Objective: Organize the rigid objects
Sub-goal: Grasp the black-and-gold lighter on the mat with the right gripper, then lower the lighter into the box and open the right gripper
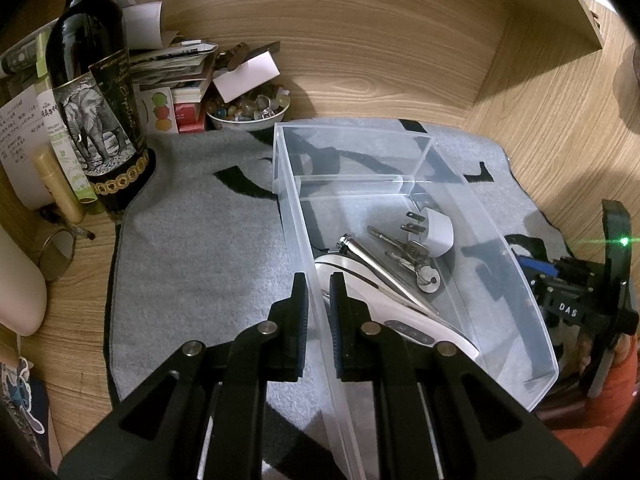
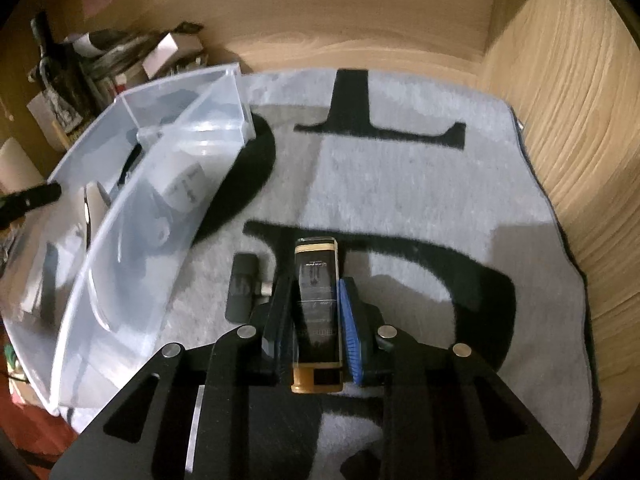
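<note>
The right hand-held gripper (image 2: 314,300) has its jaws closed on a dark, amber-capped rectangular bottle (image 2: 317,312) lying on the grey mat (image 2: 420,208). A straight lift, keeping the bottle level, should clear the small black stick (image 2: 241,288) just beside it before swinging toward the clear bin (image 1: 500,264). The left hand-held gripper (image 1: 319,304) pinches the bin's near wall, steadying it; keys (image 1: 404,254), a white plug (image 1: 434,230) and a white device (image 1: 396,312) lie inside. The mat covers a wooden table (image 1: 76,292), with a wine bottle (image 1: 94,92) and clutter at the back.
</note>
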The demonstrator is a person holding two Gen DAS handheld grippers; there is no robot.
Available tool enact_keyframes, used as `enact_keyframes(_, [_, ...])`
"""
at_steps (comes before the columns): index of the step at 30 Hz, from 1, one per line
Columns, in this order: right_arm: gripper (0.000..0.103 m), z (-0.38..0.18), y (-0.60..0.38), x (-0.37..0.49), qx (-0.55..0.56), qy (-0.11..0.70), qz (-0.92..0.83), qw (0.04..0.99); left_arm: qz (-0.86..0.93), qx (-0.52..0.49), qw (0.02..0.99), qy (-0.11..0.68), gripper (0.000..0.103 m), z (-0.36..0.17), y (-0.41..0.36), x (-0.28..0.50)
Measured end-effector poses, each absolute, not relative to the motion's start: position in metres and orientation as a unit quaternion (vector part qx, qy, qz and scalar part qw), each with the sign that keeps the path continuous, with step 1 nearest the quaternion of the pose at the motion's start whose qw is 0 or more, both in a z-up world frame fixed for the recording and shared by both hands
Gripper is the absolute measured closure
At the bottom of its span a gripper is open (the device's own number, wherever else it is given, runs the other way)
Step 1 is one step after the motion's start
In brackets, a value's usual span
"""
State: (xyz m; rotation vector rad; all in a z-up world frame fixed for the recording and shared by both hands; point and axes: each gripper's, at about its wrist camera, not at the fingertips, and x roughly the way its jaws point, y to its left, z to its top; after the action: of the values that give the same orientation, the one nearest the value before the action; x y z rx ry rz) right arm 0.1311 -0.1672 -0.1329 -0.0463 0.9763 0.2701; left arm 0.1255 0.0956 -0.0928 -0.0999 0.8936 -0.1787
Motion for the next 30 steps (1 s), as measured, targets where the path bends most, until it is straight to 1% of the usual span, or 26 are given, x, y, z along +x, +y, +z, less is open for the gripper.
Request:
enact_keyframes(6, [0.082,-0.114,-0.17,0.136,-0.028,0.444,0.118,0.888,-0.089,-0.05,0.897,0.431,0.093,-0.094,0.096,0.125])
enact_keyframes(21, [0.082,-0.044,-0.131,0.152,-0.058,0.339,0.167,0.924,-0.092,-0.052,0.897,0.429,0.093,-0.094,0.098,0.122])
enact_keyframes(30, [0.082,-0.037,-0.089,0.149,-0.074,0.32,0.23,0.916,-0.093,-0.053,0.897,0.43,0.093,-0.094,0.098,0.122])
